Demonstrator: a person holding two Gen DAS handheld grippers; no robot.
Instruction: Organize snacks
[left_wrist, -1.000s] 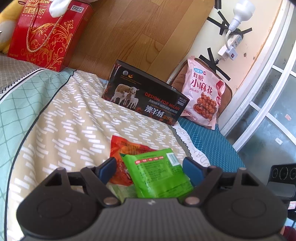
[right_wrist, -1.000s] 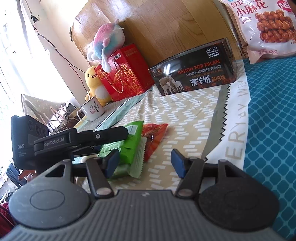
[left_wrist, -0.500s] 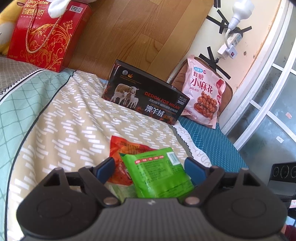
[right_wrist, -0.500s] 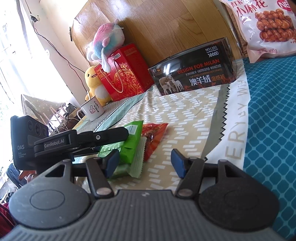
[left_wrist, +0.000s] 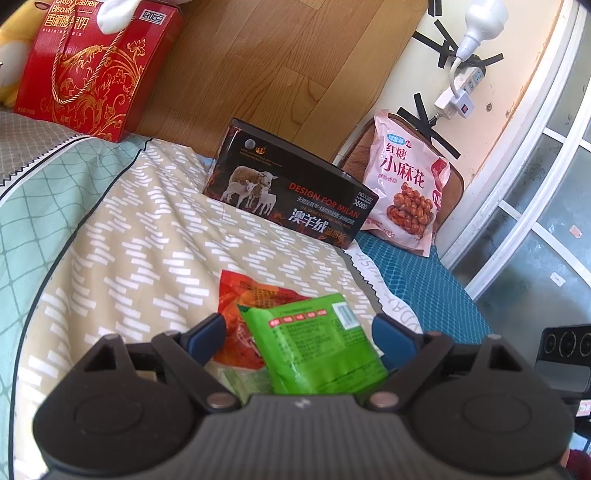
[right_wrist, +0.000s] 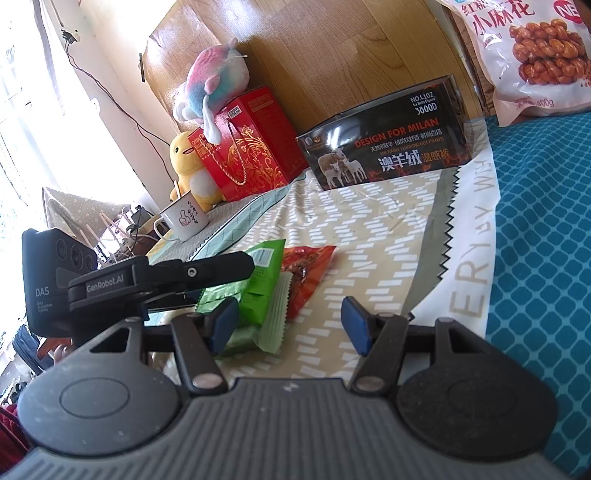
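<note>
a bed with a patterned quilt (left_wrist: 122, 236) fills my view, wooden headboard behind, a window at the side. my left gripper (left_wrist: 299, 334) tilts down toward the quilt, jaws opening, and the green snack packet (left_wrist: 317, 347) lies between them with a gap on each side; the blue pads (left_wrist: 205, 332) are not pressing it. it sits partly on top of a red snack packet (left_wrist: 251, 295). my right gripper (right_wrist: 290, 325) hovers low just beside that pile, jaws part open with only quilt between them; the left gripper (right_wrist: 166, 277) is the black arm across its left. farther back stand a black box (left_wrist: 291, 199), a pink snack bag (left_wrist: 406, 188), a red gift box (left_wrist: 92, 70), plush toys (right_wrist: 214, 85) and a mug (right_wrist: 184, 219), all well apart from my jaws.
</note>
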